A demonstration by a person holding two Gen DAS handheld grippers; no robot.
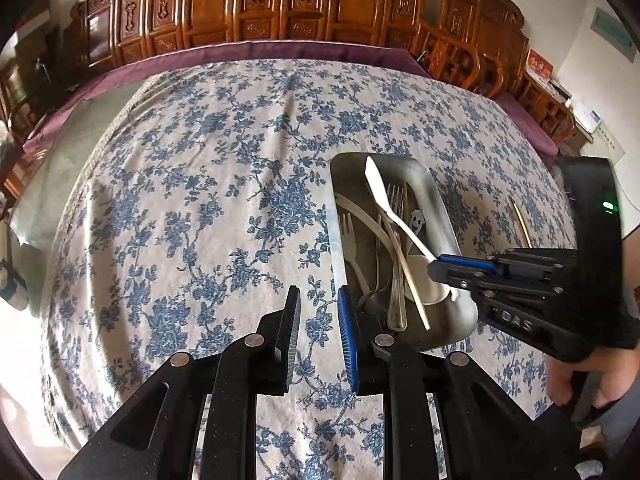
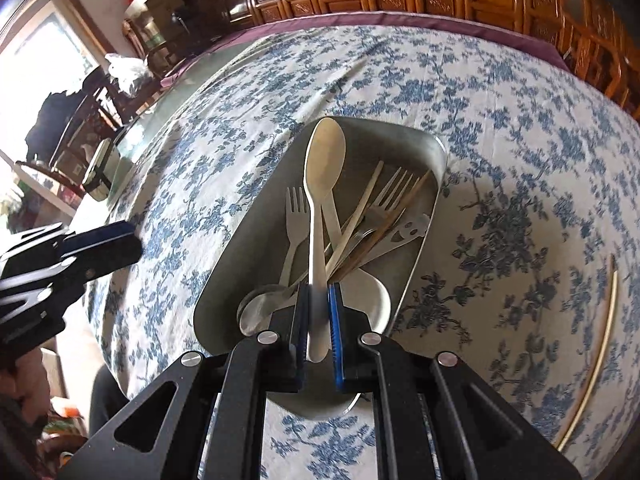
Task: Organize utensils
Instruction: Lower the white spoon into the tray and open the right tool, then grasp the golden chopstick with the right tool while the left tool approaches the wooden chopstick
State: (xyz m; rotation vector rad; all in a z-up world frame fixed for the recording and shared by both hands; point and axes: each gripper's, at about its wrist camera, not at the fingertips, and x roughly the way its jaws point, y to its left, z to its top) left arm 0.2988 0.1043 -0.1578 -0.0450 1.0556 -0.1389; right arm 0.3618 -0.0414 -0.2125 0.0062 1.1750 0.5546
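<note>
Two tongs | left (image 1: 318,336) apart, empty | right (image 2: 319,322) clamped on spoon (image 2: 322,184); bowl shape shows only there

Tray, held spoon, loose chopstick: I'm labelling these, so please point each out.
Tray (image 2: 434,142), right wrist view, far right rim.
Spoon (image 2: 325,152), right wrist view, bowl.
Chopstick (image 2: 600,356), right wrist view, mid-shaft on the cloth.

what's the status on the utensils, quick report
Right gripper shut on cream spoon, held over metal tray. Left gripper open, empty, beside tray. One chopstick loose on tablecloth.
</note>
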